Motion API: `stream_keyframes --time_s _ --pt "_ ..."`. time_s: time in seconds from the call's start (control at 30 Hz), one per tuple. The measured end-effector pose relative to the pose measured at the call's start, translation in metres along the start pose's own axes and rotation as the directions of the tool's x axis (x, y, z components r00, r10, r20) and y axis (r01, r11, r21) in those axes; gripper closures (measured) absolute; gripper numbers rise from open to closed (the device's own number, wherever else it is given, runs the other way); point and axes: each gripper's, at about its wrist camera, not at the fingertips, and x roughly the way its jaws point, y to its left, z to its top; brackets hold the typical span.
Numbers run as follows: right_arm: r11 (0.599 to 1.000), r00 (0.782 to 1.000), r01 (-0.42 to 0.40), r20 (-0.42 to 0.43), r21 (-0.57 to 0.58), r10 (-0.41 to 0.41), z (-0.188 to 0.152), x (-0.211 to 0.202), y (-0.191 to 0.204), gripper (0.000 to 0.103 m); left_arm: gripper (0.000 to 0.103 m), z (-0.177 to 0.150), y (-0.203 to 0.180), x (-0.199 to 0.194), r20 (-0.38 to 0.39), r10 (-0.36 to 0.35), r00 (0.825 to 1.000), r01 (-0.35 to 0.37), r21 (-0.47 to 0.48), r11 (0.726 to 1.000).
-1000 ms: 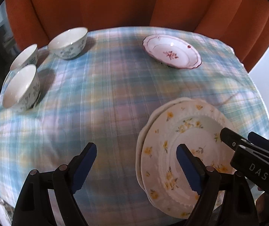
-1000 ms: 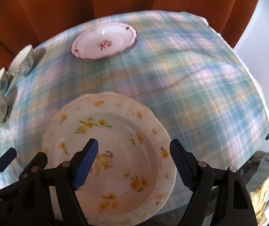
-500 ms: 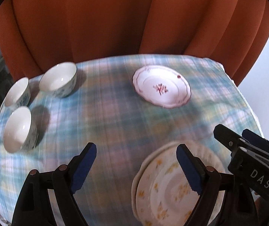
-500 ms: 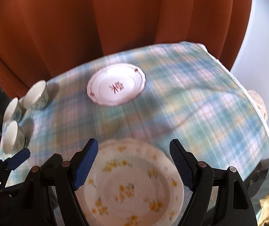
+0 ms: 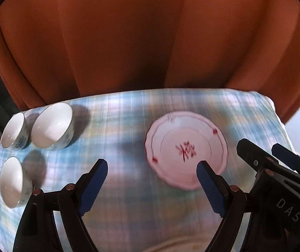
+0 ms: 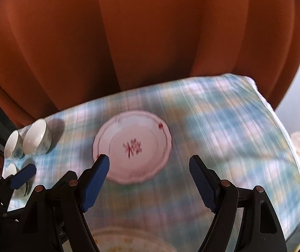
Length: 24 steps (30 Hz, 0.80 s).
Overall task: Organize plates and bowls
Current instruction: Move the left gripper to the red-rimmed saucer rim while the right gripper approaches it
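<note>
While three bowls (image 5: 52, 126) wait aside, both wide-open, empty grippers (image 5: 152, 185) (image 6: 148, 181) face the pink-flowered plate (image 6: 132, 147), seemingly for stacking.

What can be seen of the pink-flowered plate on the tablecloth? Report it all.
The pink-flowered plate is a white, glossy, ceramic-looking dish with a scalloped rim, a thin reddish line round the border, small red sprigs on the rim and a pink-red floral spray at its centre. It lies flat, right side up and empty, alone on the plaid tablecloth, toward the far edge before the orange curtain. Nothing but the cloth touches it; motion blur softens finer detail. The three bowls sit well off to its left.
</note>
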Motion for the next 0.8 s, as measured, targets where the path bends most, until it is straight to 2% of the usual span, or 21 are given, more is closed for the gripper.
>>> stream_keyframes --time_s 0.17,0.33,0.47,0.6,0.8 --pt "0.999 0.999 -0.040 -0.013 -0.006 0.040 0.026 0.039 -0.012 0.022 0.015 0.020 -0.009 0.033 -0.011 0.020 1.000 -0.021 -0.029 0.999" --pt "0.998 0.997 -0.057 -0.055 -0.001 0.057 0.038 0.076 -0.018 0.022 0.017 0.027 -0.009 0.063 -0.035 0.044 0.998 -0.045 -0.043 0.998" --pt "0.998 0.997 -0.054 -0.050 -0.013 0.053 0.040 0.098 -0.022 0.022 0.021 0.028 -0.011 0.088 -0.037 0.078 0.996 -0.080 -0.048 0.996" --pt "0.999 0.997 -0.046 -0.071 -0.024 0.044 0.038 0.120 -0.026 0.022 0.025 0.026 -0.015 0.113 -0.079 0.101 0.992 -0.105 -0.054 0.993" --pt "0.998 0.986 -0.068 -0.153 -0.015 0.065 0.031 0.148 -0.030 0.022 0.033 0.019 -0.015 0.135 -0.136 0.075 0.988 -0.086 -0.075 0.993"
